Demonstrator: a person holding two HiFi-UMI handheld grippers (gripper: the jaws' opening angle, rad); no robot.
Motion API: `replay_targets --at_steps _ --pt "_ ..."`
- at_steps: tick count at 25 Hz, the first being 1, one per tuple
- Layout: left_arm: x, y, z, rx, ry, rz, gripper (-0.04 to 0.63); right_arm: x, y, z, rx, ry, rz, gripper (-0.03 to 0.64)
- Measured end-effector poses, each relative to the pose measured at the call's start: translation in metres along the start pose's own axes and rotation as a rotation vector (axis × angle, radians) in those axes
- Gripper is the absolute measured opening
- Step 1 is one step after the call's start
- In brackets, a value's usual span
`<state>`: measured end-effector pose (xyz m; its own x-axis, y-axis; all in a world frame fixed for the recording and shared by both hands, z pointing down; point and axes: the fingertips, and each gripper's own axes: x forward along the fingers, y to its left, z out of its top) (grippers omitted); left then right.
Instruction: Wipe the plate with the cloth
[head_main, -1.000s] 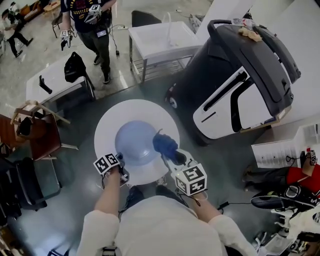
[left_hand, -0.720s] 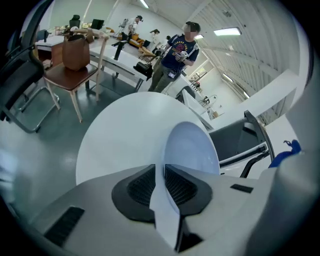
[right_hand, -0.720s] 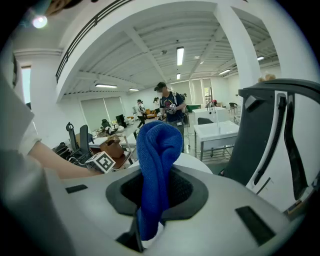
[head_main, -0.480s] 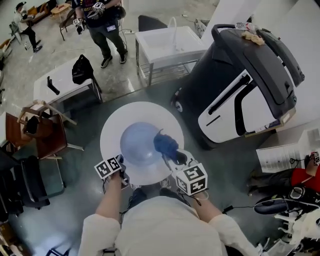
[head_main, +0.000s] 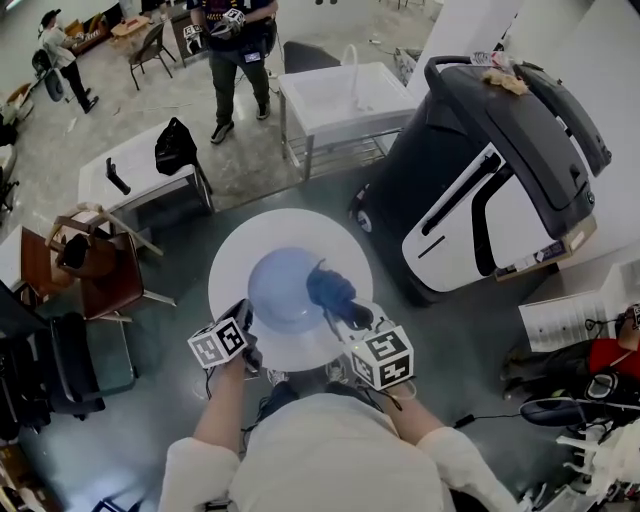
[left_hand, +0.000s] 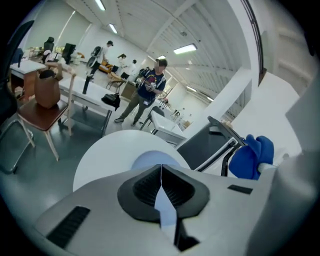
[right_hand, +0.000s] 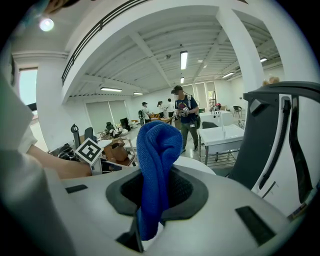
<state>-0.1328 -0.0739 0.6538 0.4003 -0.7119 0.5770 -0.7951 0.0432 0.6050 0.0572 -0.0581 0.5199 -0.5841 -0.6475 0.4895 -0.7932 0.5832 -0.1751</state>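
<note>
Blues over white
A pale blue plate (head_main: 280, 290) and a deep blue cloth (head_main: 328, 287) are seen mid-frame over a white round table (head_main: 240, 245); black-and-white square markers are borne by the left gripper (head_main: 244, 310) and right gripper (head_main: 350, 315).

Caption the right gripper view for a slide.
Right gripper clamps the cloth; white table just beyond.

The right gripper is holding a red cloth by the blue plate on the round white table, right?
No, the cloth is blue, not red. The right gripper view shows it pinched in the right gripper. It is by the blue plate on the round white table.
</note>
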Motion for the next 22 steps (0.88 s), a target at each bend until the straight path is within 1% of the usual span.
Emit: replay_targets --at_steps 6,11,16,22 --pt "-0.025 -0.037 0.021 0.169 -0.064 -0.048 0.034 -0.002 0.007 0.003 -0.009 -0.018 0.016 0.089" --pt "-0.043 -0.063 0.029 0.203 -0.104 -0.096 0.032 -0.005 0.007 0.005 -0.013 -0.029 0.027 0.089" --pt "-0.063 -0.082 0.035 0.246 -0.144 -0.107 0.033 -0.007 0.009 0.006 -0.015 -0.042 0.034 0.089" --pt "-0.085 -0.107 0.035 0.364 -0.174 -0.092 0.033 -0.011 0.009 0.007 -0.015 -0.046 0.041 0.089"
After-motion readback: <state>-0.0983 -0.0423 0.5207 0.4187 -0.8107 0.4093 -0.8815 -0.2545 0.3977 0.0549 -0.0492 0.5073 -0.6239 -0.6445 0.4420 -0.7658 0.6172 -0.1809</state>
